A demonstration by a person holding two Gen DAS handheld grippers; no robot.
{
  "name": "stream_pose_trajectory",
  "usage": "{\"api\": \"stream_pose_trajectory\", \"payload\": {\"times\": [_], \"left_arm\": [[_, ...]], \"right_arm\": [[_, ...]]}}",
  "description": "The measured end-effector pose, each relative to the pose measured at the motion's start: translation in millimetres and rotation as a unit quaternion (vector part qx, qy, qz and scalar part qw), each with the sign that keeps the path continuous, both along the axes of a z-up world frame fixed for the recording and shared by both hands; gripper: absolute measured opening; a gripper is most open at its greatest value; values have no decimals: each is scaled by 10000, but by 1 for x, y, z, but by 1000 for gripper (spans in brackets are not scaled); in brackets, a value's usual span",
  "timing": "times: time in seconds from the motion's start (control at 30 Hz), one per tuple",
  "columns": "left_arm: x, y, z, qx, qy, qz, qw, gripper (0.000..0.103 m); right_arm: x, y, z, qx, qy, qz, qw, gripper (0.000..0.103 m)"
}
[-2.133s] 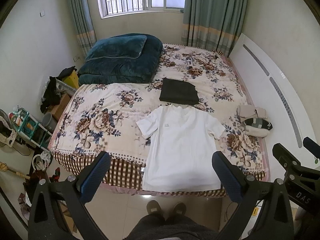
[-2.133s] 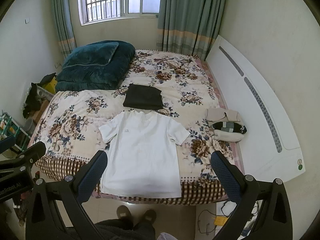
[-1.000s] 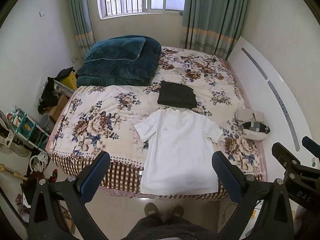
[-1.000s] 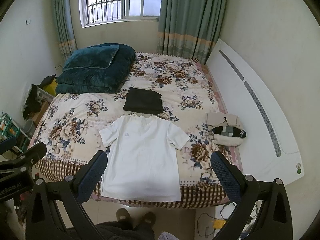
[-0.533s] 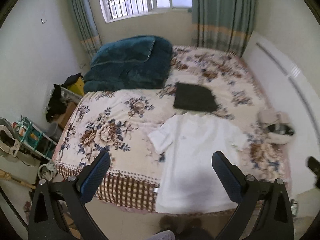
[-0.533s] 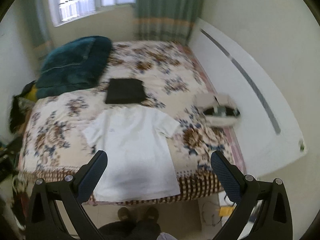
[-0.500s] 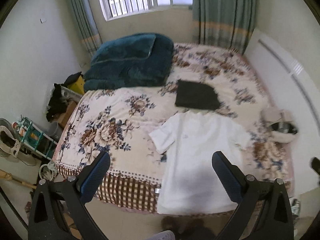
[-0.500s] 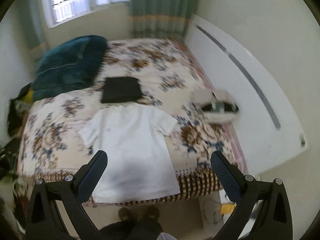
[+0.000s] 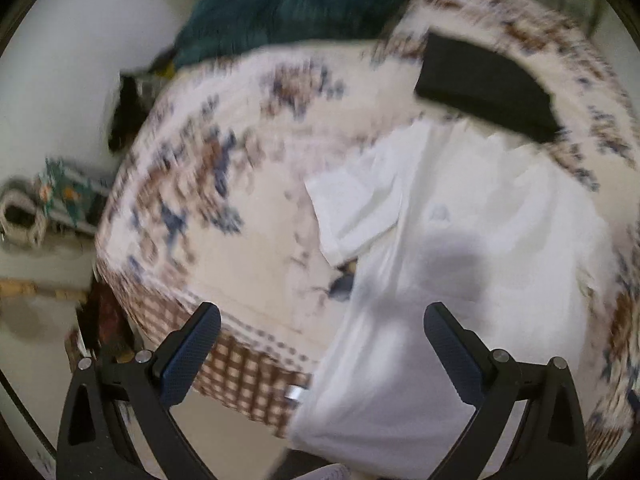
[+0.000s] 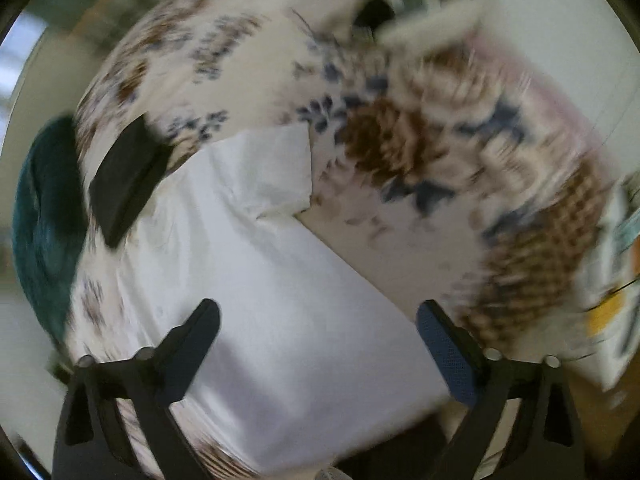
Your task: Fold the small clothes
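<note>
A: Bedroom, floral bed point(image 9: 248, 184) w/ checked border; pics badly motion-blurred. White T-shirt point(image 9: 460, 260) lies flat, face up, at the foot edge of the bed, hem hanging over the side, sleeves out.

B: Any folding done?

A: None on the T-shirt, by the look of it. No crease, no flap turned in. A black folded garment point(image 9: 484, 84) sits just beyond the collar, prob. finished. So the white one is all to do: sleeves/sides in, then hem up.

B: Claws?

A: Left claw point(image 9: 322, 354) wide open, nothing in it, over the shirt's left edge and lower hem. Right claw point(image 10: 318, 346) also spread wide, empty, over the shirt's point(image 10: 256, 280) right side below the sleeve. Neither touches cloth, as far as blur lets me tell.

B: Anything in the way?

A: Not much. Teal blanket point(image 9: 304, 4) is well apart at the far end. A small pile of clothes point(image 10: 400, 4) lies near the right edge, clear of the shirt. Clutter on the floor at left, too smeared to name.
</note>
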State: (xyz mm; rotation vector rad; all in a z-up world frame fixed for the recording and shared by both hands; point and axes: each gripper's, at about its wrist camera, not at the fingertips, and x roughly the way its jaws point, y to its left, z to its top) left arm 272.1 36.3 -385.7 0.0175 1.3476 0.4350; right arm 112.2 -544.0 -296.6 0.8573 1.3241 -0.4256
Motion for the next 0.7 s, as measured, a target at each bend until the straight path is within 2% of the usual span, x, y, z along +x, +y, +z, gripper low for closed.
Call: {"api": "stream_pose_trajectory", "payload": {"times": [0.13, 0.27, 0.3, 0.33, 0.4, 0.43, 0.47, 0.53, 0.6, 0.67, 0.7], "left_arm": [[18, 2, -67, -53, 437, 317, 9985, 103], [27, 8, -120, -338, 688, 641, 9950, 103], [27, 10, -129, -386, 715, 677, 9944, 103], [29, 11, -137, -439, 745, 697, 9938, 103], [30, 14, -151, -548, 787, 739, 9926, 103], [30, 16, -155, -584, 789, 781, 9921, 103], [29, 19, -157, -637, 761, 838, 9915, 103], [28, 26, -156, -669, 721, 907, 9910, 103], [26, 34, -152, -676, 672, 973, 9907, 103], [23, 43, -146, -629, 589, 1024, 9910, 103], [22, 47, -144, -599, 536, 1038, 9913, 103]], "right_arm": [[38, -19, -120, 919, 68, -892, 9917, 88], [62, -24, -204, 1686, -79, -1725, 9704, 79], [70, -23, -229, 1863, -349, -2008, 9611, 74], [70, -23, -229, 1863, -349, -2008, 9611, 69], [78, -19, -240, 1818, -620, -2122, 9582, 39], [83, -15, -240, 1655, -648, -2073, 9620, 29], [86, -11, -238, 1422, -696, -2009, 9667, 11], [98, 0, -226, 814, -745, -1720, 9789, 6], [114, 21, -206, 88, -865, -1083, 9903, 5], [138, 55, -183, -672, -1035, -182, 9922, 5], [151, 78, -173, -1033, -1096, 326, 9880, 5]]}}
